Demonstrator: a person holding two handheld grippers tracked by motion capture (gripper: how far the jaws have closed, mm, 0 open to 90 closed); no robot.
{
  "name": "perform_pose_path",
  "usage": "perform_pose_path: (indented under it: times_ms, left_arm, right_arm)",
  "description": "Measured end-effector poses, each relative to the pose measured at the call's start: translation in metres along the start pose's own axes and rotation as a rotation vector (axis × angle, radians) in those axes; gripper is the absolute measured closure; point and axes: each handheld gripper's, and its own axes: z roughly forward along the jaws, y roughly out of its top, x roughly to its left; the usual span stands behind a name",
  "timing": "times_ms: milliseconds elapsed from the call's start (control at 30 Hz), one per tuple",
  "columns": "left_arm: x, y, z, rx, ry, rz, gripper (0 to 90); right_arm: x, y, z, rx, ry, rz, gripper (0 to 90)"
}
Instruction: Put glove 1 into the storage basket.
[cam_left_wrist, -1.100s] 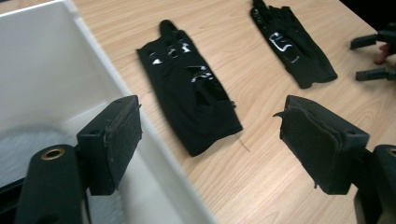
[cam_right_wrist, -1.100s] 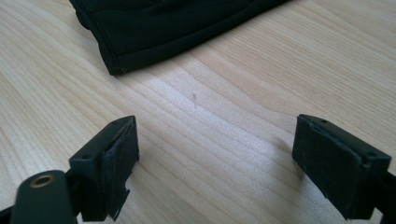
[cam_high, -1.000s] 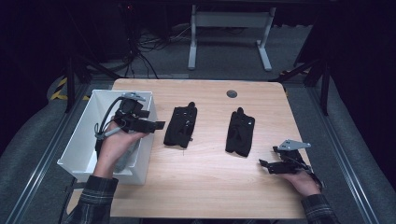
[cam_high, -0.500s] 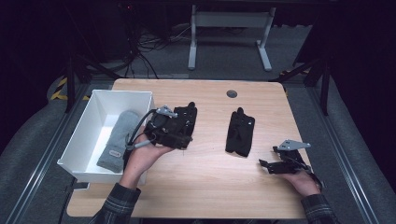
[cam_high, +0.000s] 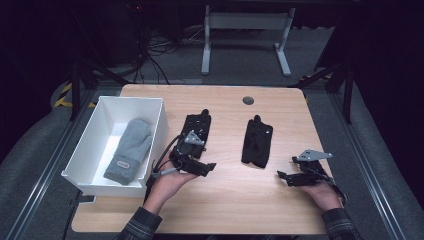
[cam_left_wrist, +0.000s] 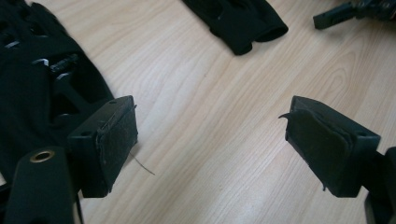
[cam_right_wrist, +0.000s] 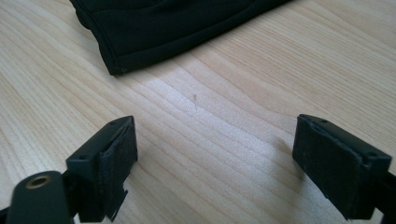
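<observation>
Two black gloves lie on the wooden table (cam_high: 225, 205): the left glove (cam_high: 197, 127) (cam_left_wrist: 37, 88) and the right glove (cam_high: 257, 142) (cam_left_wrist: 238, 18) (cam_right_wrist: 177, 23). A grey mitten (cam_high: 129, 149) rests inside the white bin (cam_high: 95, 180). My left gripper (cam_high: 207, 160) (cam_left_wrist: 210, 140) hangs low at the near end of the left glove, open, with bare wood between its pads; the glove lies just beside its left jaw. My right gripper (cam_high: 286, 170) (cam_right_wrist: 210, 149) (cam_left_wrist: 345, 11) sits on the table near the right front, open and empty, pointing at the cuff of the right glove.
The white bin hangs over the table's left edge. A round dark grommet (cam_high: 248, 100) sits near the far edge. Bare wood stretches between the two gloves and along the front. Beyond the table stand a metal frame (cam_high: 245, 30) and floor cables.
My left gripper has come out from over the bin, moving right and down to the near end of the left black glove. The grey mitten now lies uncovered in the bin. My right gripper has stayed put.
</observation>
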Motion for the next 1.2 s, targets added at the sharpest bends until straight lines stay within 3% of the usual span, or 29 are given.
perform_pose_path:
  times_ms: [100, 167, 300, 400, 433, 467, 500, 533, 633, 667, 733, 767, 867, 967, 1200]
  left_arm:
    - [-0.002, -0.012, 0.012, 0.019, -0.005, 0.003, 17.6]
    - [-0.004, -0.019, 0.019, 0.050, 0.019, 0.029, 16.9]
    - [-0.005, -0.034, 0.031, 0.085, 0.025, 0.050, 15.0]
    - [-0.005, -0.045, 0.038, 0.103, 0.033, 0.051, 13.2]
    - [-0.007, -0.047, 0.039, 0.115, 0.057, 0.076, 11.4]
    - [-0.007, -0.047, 0.039, 0.115, 0.057, 0.076, 11.1]
    - [-0.009, -0.050, 0.042, 0.141, 0.090, 0.102, 9.7]
    - [-0.007, -0.051, 0.043, 0.153, 0.080, 0.097, 8.0]
    - [-0.007, -0.054, 0.044, 0.135, 0.082, 0.094, 4.8]
    - [-0.006, -0.055, 0.042, 0.140, 0.085, 0.099, 4.7]
    - [-0.002, -0.060, 0.042, 0.116, 0.077, 0.097, 1.2]
    - [-0.002, -0.060, 0.042, 0.116, 0.077, 0.097, 0.0]
    - [0.001, -0.068, 0.042, 0.037, 0.062, 0.110, 0.0]
    - [0.001, -0.071, 0.043, 0.013, 0.061, 0.117, 0.0]
    - [0.001, -0.071, 0.042, 0.013, 0.065, 0.112, 0.0]
  right_arm:
    - [0.001, 0.000, 0.000, -0.002, 0.003, 0.003, 15.2]
    - [0.001, 0.000, 0.000, -0.002, 0.003, 0.001, 15.4]
    - [0.001, 0.002, 0.000, 0.014, 0.010, -0.006, 17.5]
    - [0.002, 0.007, -0.004, -0.001, 0.008, -0.017, 24.8]
    - [0.002, 0.009, -0.005, -0.004, 0.011, -0.016, 26.6]
    - [0.002, 0.009, -0.005, -0.004, 0.011, -0.016, 26.6]
    - [0.003, 0.014, -0.007, -0.014, 0.013, -0.021, 32.9]
    - [0.003, 0.016, -0.007, -0.021, 0.018, -0.023, 36.0]
    - [0.004, 0.021, -0.008, -0.034, 0.033, -0.027, 44.0]
    - [0.006, 0.026, -0.008, -0.038, 0.066, -0.040, 53.2]
    - [0.008, 0.032, -0.007, -0.041, 0.084, -0.058, 61.9]
    - [0.008, 0.032, -0.007, -0.041, 0.084, -0.058, 61.9]
    - [0.012, 0.042, -0.001, -0.049, 0.106, -0.093, 79.2]
    - [0.014, 0.049, 0.003, -0.046, 0.115, -0.110, 89.2]
    - [0.016, 0.064, 0.021, -0.048, 0.133, -0.108, 89.8]
